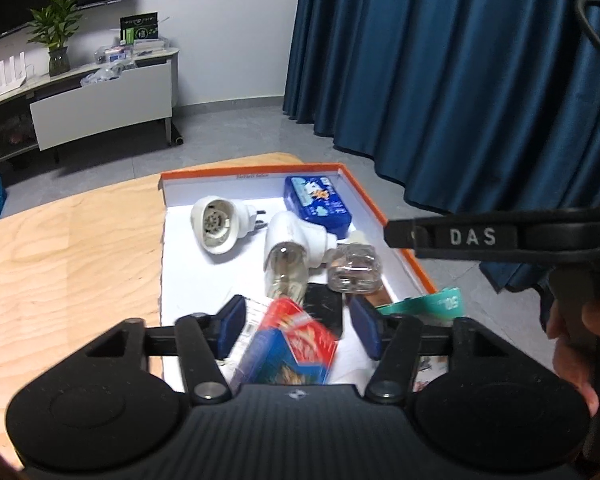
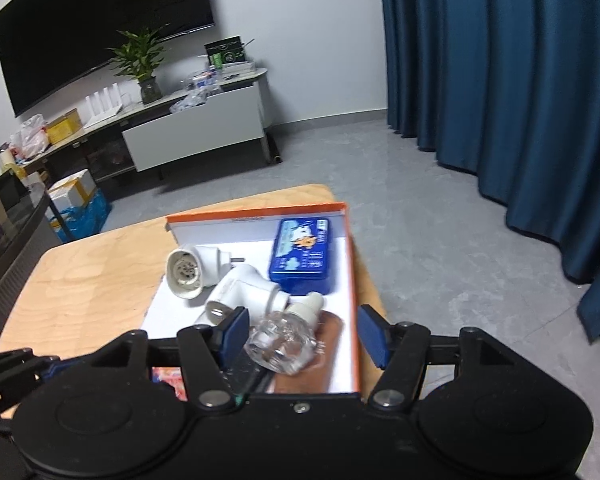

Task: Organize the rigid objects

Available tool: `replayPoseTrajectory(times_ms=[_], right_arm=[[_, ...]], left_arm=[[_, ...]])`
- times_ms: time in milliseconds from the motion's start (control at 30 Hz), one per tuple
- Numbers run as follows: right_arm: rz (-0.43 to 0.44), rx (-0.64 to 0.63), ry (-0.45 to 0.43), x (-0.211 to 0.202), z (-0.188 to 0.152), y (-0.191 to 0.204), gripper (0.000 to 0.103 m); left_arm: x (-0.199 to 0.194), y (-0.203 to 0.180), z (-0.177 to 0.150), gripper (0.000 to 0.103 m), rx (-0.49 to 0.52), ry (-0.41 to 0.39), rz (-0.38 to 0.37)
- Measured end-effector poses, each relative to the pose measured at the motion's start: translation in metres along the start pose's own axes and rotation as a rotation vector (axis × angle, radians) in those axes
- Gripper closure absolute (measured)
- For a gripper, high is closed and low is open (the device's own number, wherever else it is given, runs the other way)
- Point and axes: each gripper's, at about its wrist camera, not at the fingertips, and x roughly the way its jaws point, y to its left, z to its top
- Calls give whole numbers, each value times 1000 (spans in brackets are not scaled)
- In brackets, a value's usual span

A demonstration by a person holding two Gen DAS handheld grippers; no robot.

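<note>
Both claws tilt downward over the orange-rimmed box (image 1: 384, 216) at the bench's far right corner; left claw (image 1: 300, 330) apart around a red-blue carton (image 1: 290, 350), right claw (image 2: 303, 334) apart around a clear bottle (image 2: 282, 344)

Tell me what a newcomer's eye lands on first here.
The orange-rimmed box on the wooden table, crowded with white plug-in heaters, a clear bottle and a blue pack at its far end. Close up, a red-and-blue carton lies between the left gripper's parted pads. Behind it all hangs a deep blue curtain.
</note>
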Motion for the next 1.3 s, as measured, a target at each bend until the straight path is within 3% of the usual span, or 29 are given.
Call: replayPoseTrajectory(times_ms=[133,333,500,733,1300], right_arm=[[-24,-26,-8,-21,-2,-2,24],[-33,-50,14,-53,-15,-3,21],[-21,-60,41,-79,-34,-4,19],[-24,-63,102,-94,-63,-1,18],[5,-94,186,-77,-84,16,18]], left_arm=[[-11,-3,0,25,7,-14,8],[-42,-2,-1,0,-12,-19,107],[-66,-3,-10,0,9,1,189],[-73,2,-24,0,-22,47,219],[-59,-4,-42,0,-13,106,182]])
